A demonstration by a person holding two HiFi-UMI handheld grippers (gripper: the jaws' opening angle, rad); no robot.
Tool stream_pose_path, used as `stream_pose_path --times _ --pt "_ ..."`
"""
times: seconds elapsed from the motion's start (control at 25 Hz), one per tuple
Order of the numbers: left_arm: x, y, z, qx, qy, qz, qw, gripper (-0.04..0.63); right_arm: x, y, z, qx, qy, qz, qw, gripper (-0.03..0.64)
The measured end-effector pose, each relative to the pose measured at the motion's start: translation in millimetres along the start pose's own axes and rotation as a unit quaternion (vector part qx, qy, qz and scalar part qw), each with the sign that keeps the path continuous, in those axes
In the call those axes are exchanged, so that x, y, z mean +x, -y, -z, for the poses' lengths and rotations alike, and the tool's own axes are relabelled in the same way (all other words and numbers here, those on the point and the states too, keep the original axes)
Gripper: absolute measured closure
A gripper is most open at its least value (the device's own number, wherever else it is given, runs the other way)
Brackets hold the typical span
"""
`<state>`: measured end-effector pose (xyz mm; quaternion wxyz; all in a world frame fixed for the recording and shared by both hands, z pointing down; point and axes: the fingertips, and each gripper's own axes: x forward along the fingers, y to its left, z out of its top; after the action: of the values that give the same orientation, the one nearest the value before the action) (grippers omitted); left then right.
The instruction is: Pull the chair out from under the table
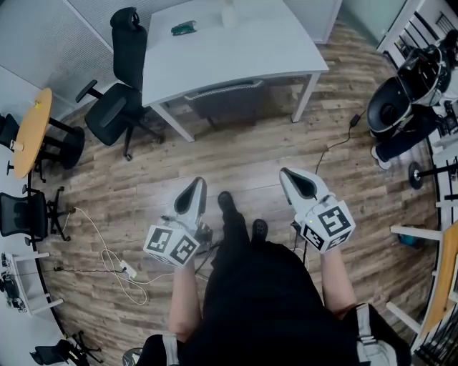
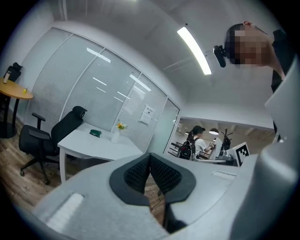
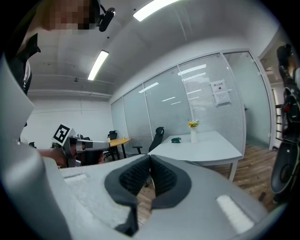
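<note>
Nearest: both grippers held low in front of the person's dark trousers and shoes (image 1: pixel 226 202). Left gripper (image 1: pixel 196 183) had its jaws closed, pads meeting, nothing between them. Right gripper (image 1: pixel 288 173) the same, closed and empty. Both were well apart from the chair.

Floor (image 1: pixel 236 157): wood-look planks. A white cable (image 1: pixel 107 261) looped across it on the person's left; a black cable (image 1: pixel 336 143) ran off on the right.

Further out: a white surface (image 1: pixel 236 57) on white legs. The chair (image 1: pixel 225 94), grey mesh back, sat tucked under its near edge, only the top of the back showing. On the surface lay a small green thing (image 1: pixel 183 28) and, beside it, a vase (image 1: pixel 229 14); the gripper views showed flowers in it.

Left of the surface: a black office chair (image 1: pixel 118 100) with headrest, standing free on the floor. Further left, a round wooden table (image 1: pixel 32 129) and another black chair (image 1: pixel 25 214).

Beyond: a glass wall (image 2: pixel 93 93) with blinds behind the surface, and a strip light (image 2: pixel 193 50) on the ceiling.
</note>
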<state>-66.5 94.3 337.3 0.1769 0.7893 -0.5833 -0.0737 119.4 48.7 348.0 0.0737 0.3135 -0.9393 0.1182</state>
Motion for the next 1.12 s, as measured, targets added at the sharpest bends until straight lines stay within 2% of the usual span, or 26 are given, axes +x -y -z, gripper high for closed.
stream_pose_path --times 0.32,0.48,0.72,1.12 --pt "42.9 -29.0 -24.8 0.004 0.001 0.029 0.9996 0.585 43.8 20.7 -25.4 0.004 -0.001 0.021 1.0 0.614" --pt "59.9 -61.5 -38.1 -0.001 0.006 0.027 0.9996 0.584 78.6 21.8 -31.9 -0.005 -0.021 0.009 1.0 0.614" --pt "82.7 -98.3 -54.8 0.003 0.009 0.029 0.9995 0.584 125.5 34.8 -40.1 -0.007 -0.033 0.02 0.999 0.614" --pt "116.0 -148.2 -74.4 0.013 -0.008 0.058 0.9982 0.584 182.5 45.0 -52.6 0.001 -0.042 0.049 0.998 0.614"
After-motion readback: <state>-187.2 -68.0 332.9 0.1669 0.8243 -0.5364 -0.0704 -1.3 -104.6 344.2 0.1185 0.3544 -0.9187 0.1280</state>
